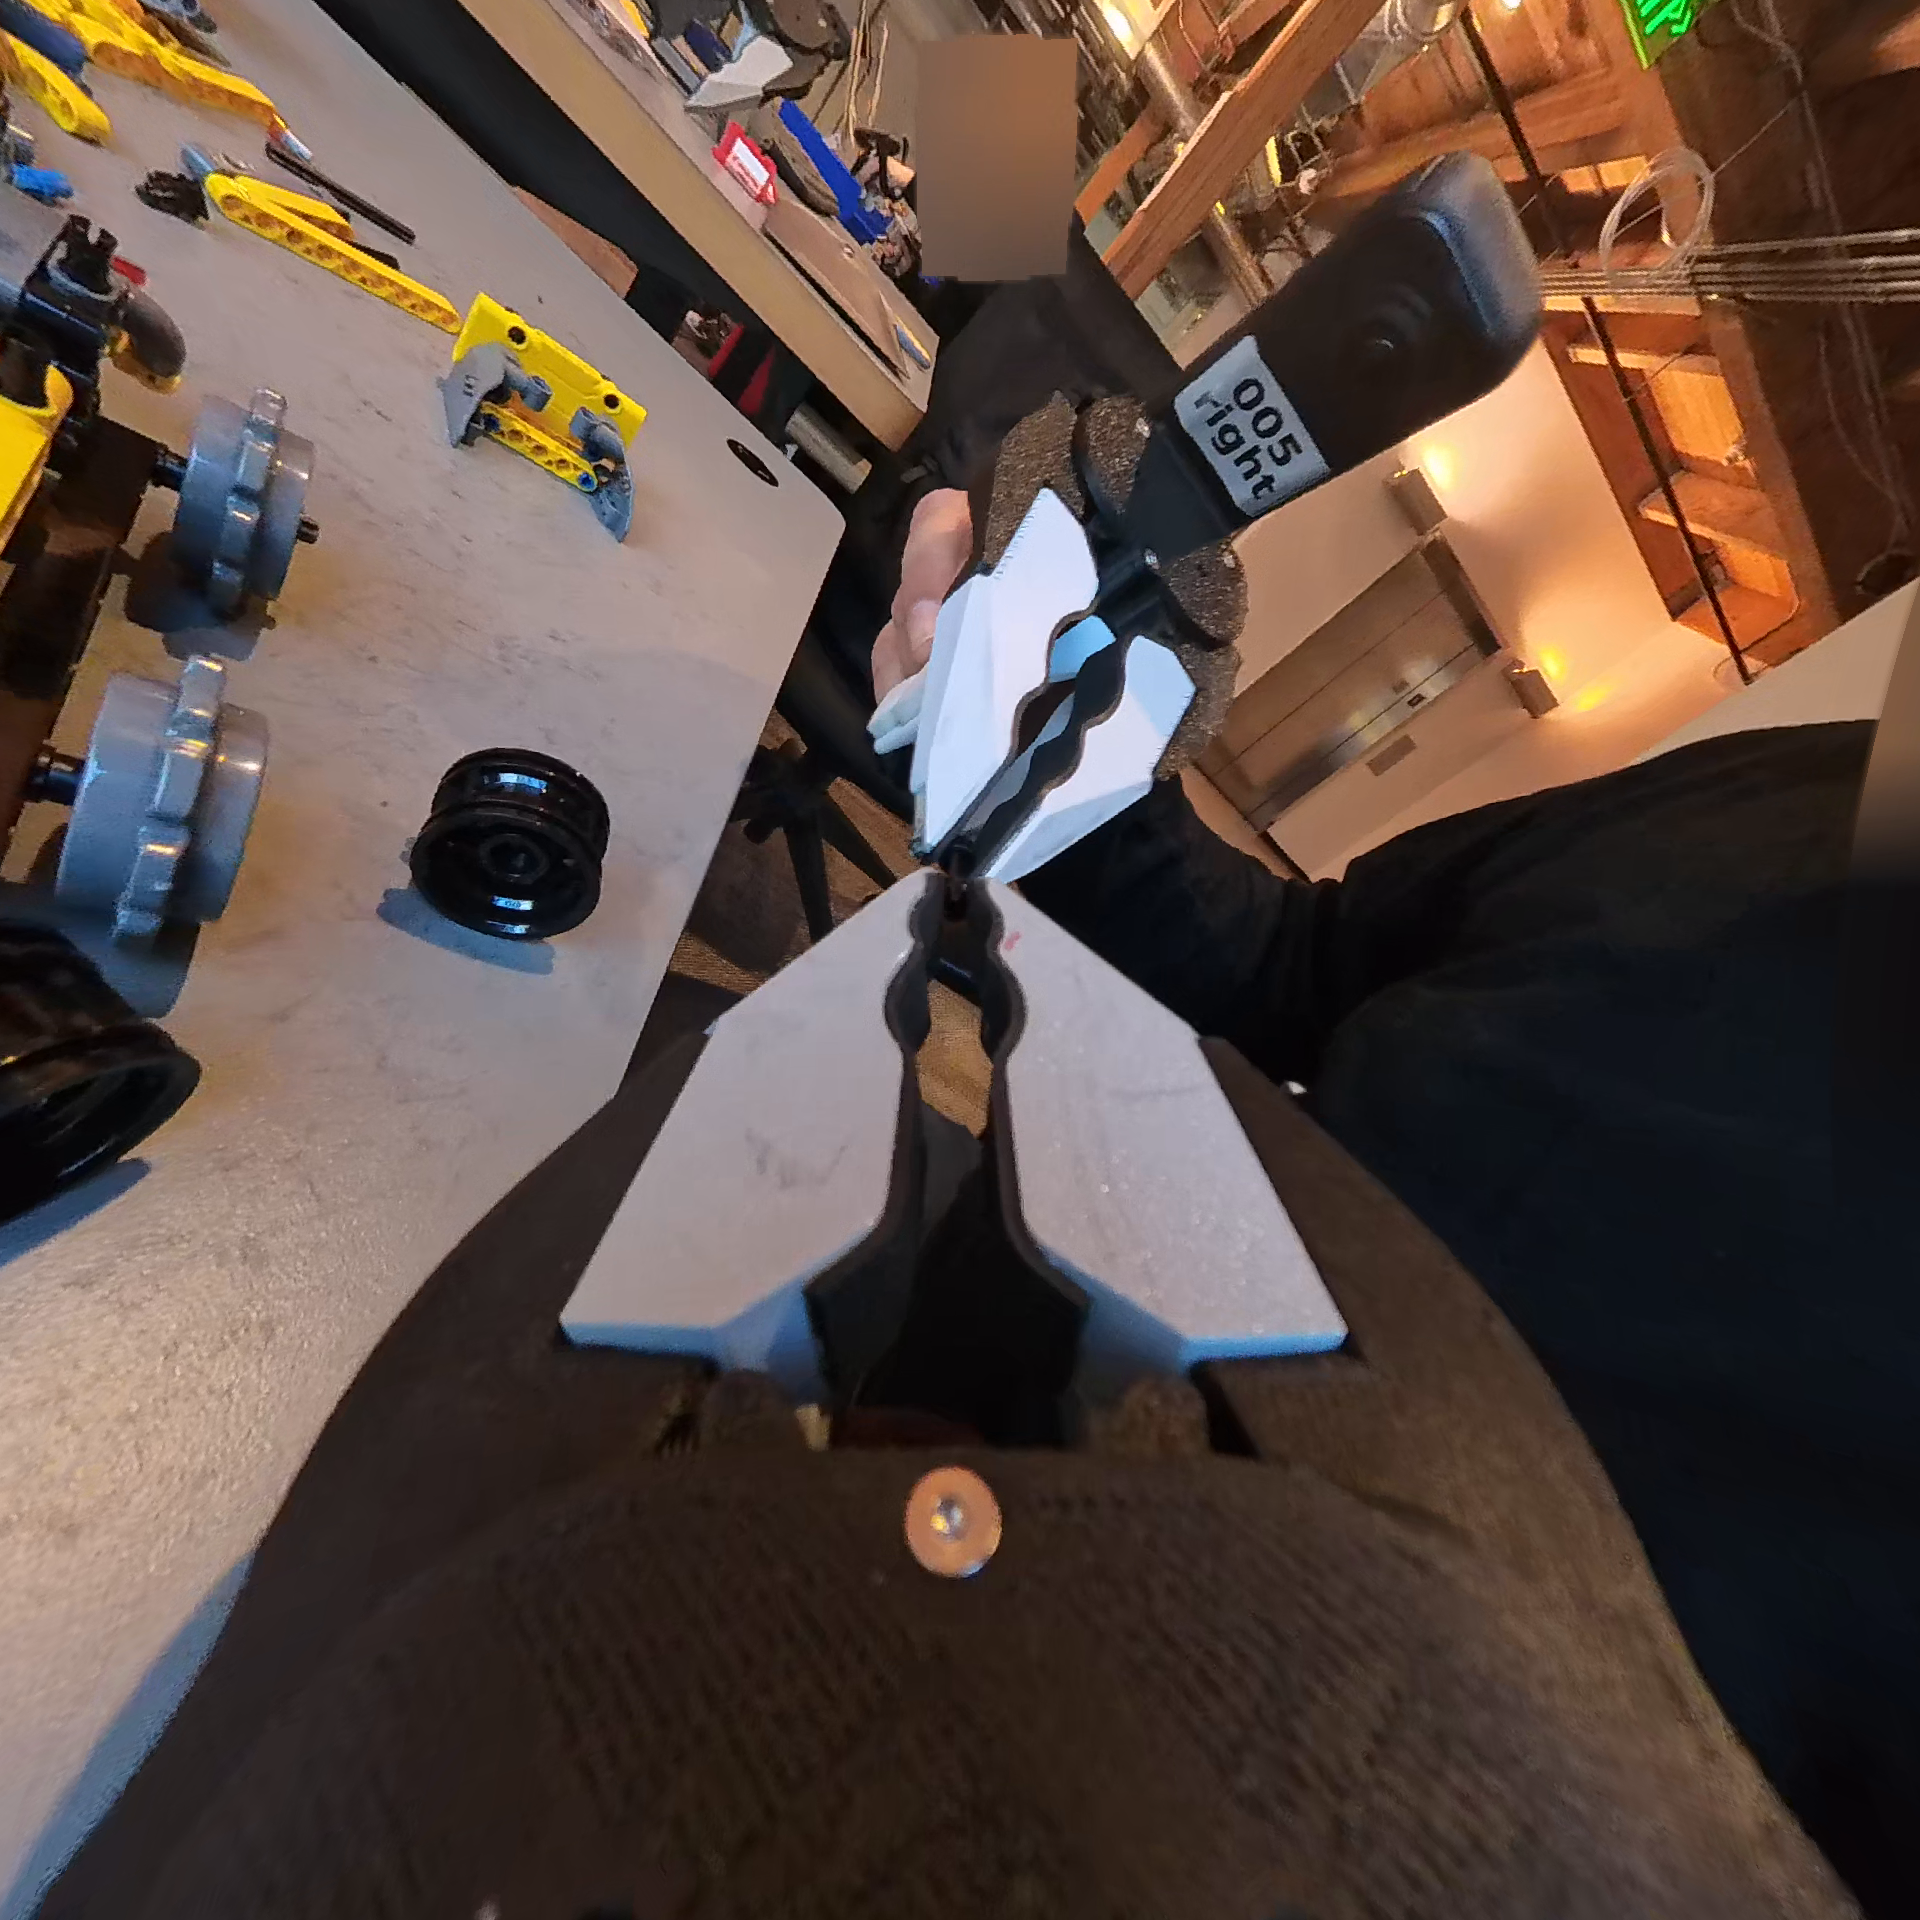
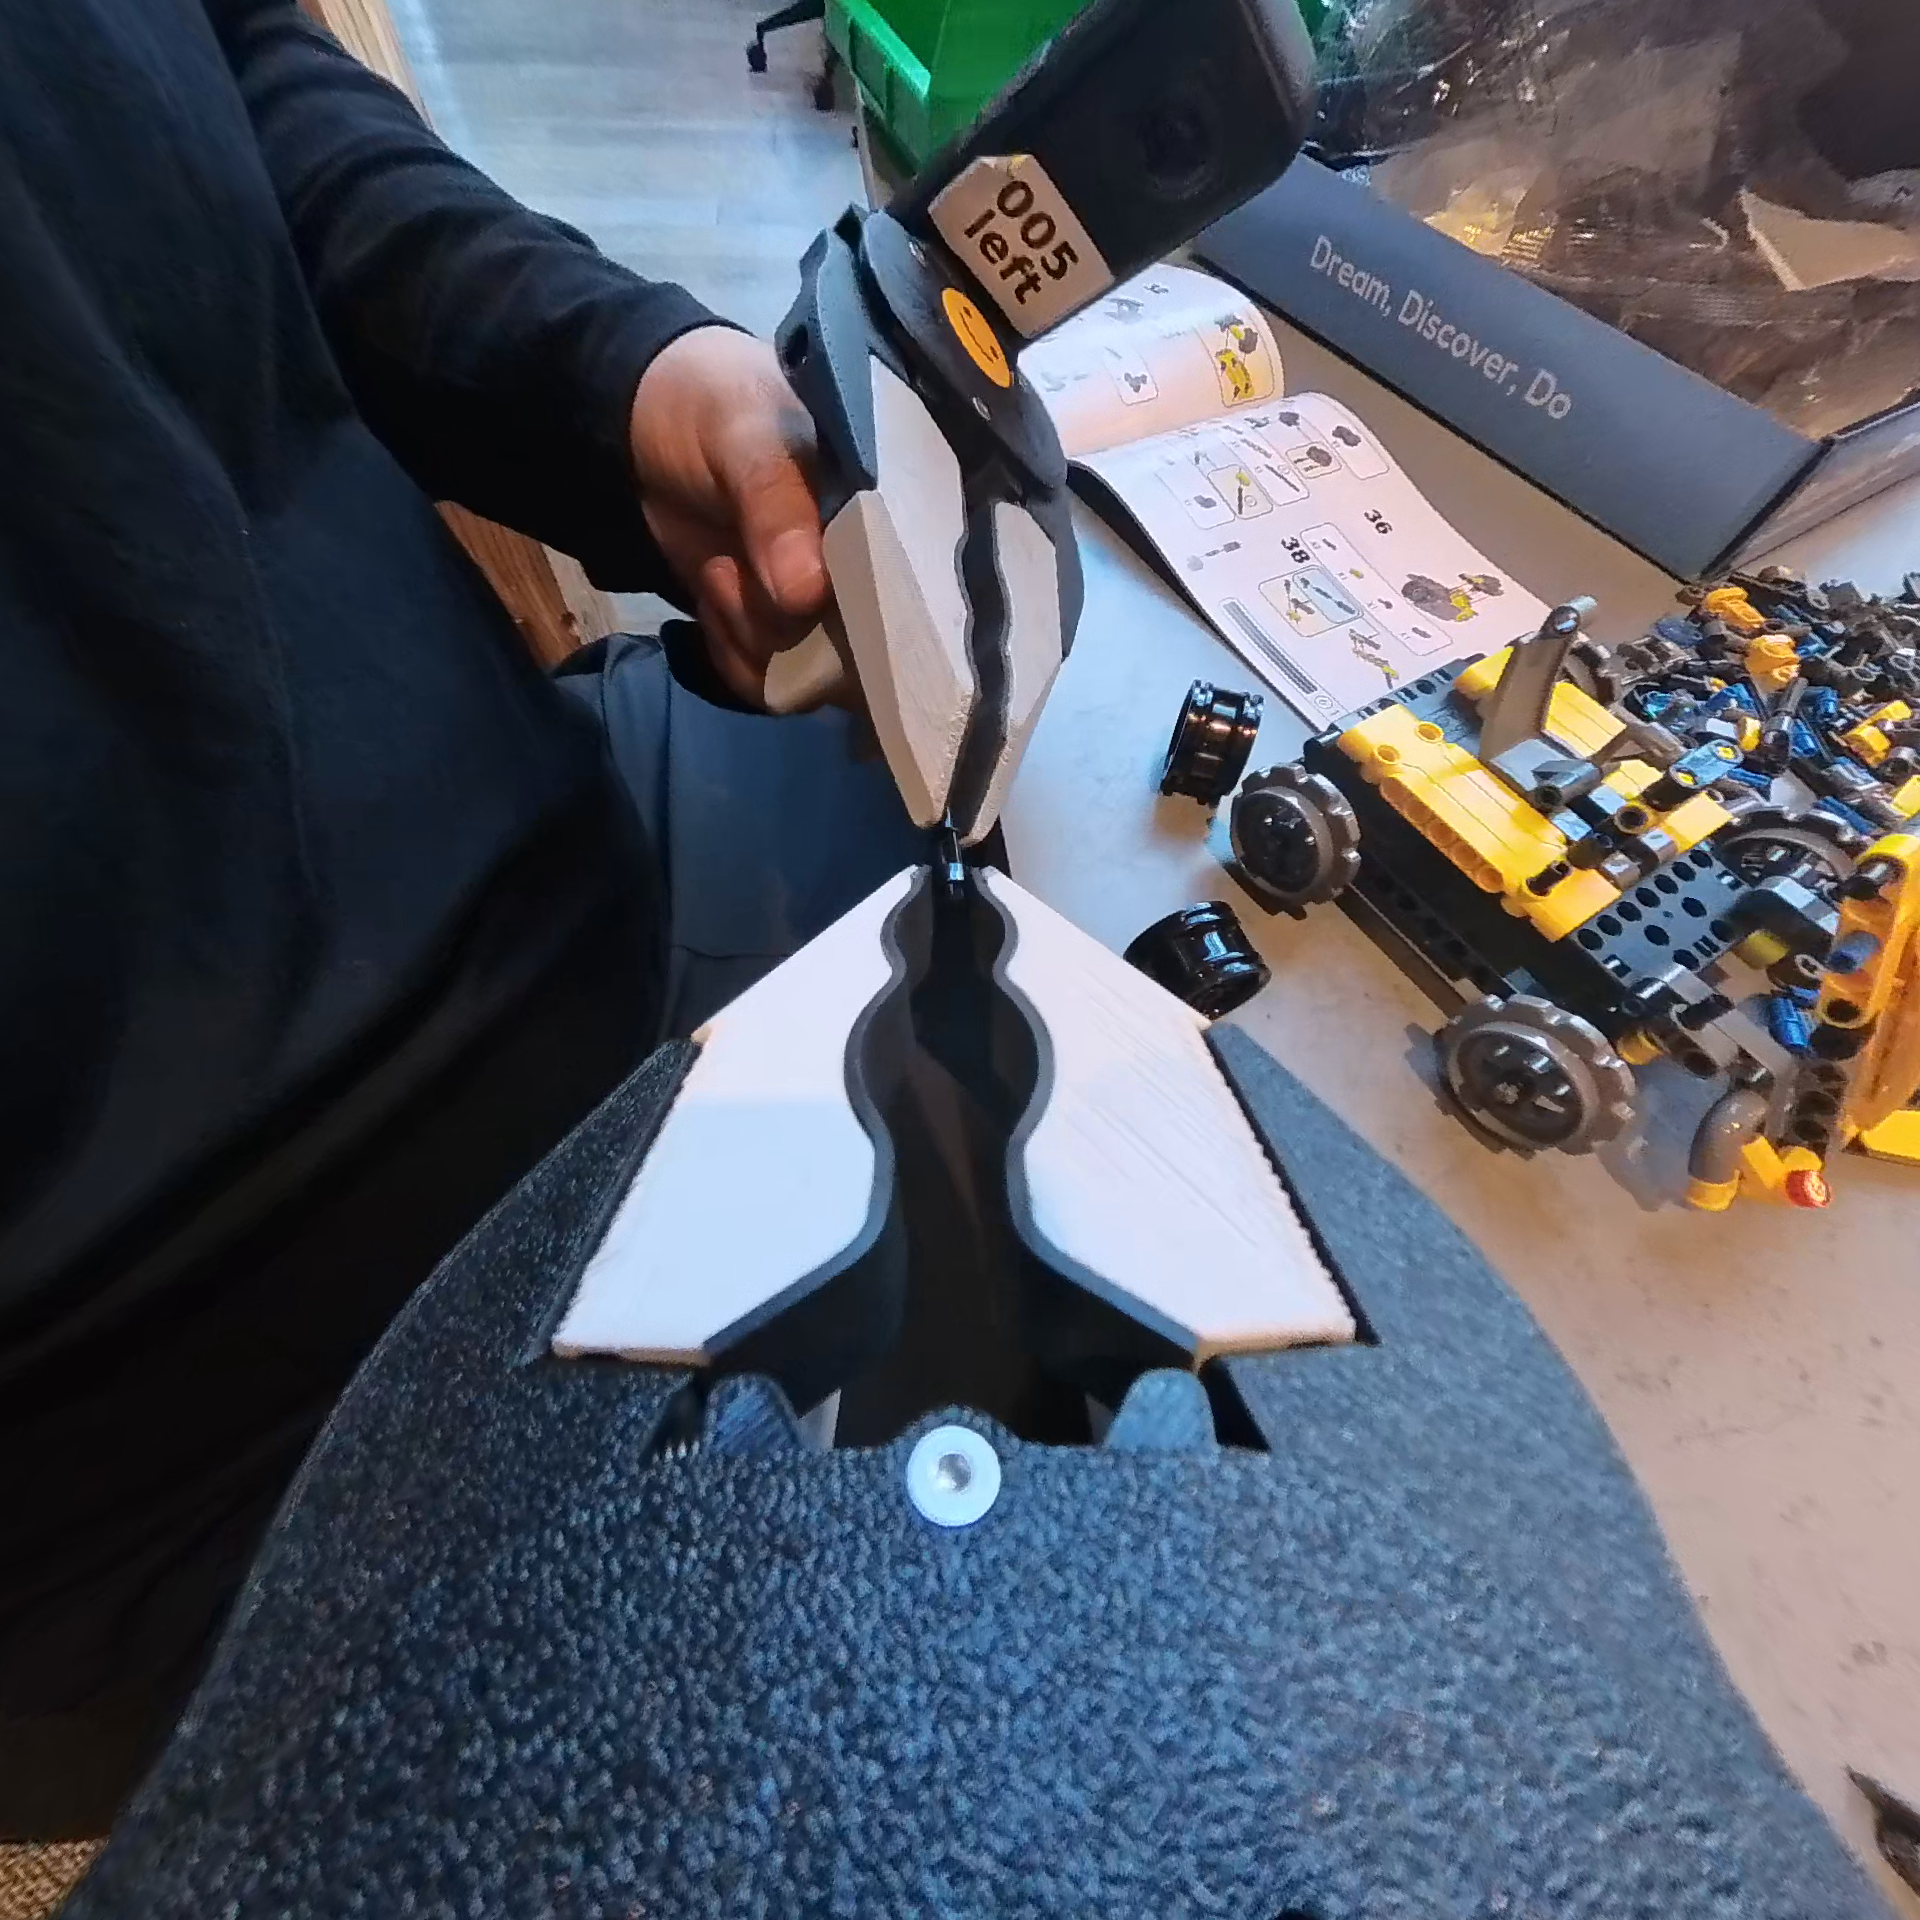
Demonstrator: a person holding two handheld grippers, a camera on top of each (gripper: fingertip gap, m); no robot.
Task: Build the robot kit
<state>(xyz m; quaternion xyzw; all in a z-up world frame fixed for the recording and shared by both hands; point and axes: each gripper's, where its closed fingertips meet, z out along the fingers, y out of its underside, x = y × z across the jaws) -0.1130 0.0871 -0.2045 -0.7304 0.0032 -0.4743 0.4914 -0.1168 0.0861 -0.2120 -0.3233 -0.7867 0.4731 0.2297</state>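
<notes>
My left gripper [image 1: 951, 891] and my right gripper [image 2: 951, 883] meet tip to tip in the air just off the table's edge. A small black pin [image 2: 950, 854] spans the gap between them, and each gripper is shut on one end of it. It also shows in the left wrist view [image 1: 954, 868]. The right gripper [image 1: 951, 844] points down at my left one from above. The left gripper [image 2: 951, 819] does the same in the right wrist view. A hand [image 2: 727, 499] holds the left gripper's grip.
A grey table [image 1: 416, 1091] carries a part-built yellow and black model vehicle [image 2: 1538, 831], two loose black wheel rims [image 2: 1210, 738] [image 2: 1195, 956], an open instruction booklet [image 2: 1299, 488], a dark box [image 2: 1507, 374] and a pile of small parts [image 2: 1787, 665]. A person in black sits close behind the grippers. Only a small space, under 4 cm, lies between the two pairs of fingers.
</notes>
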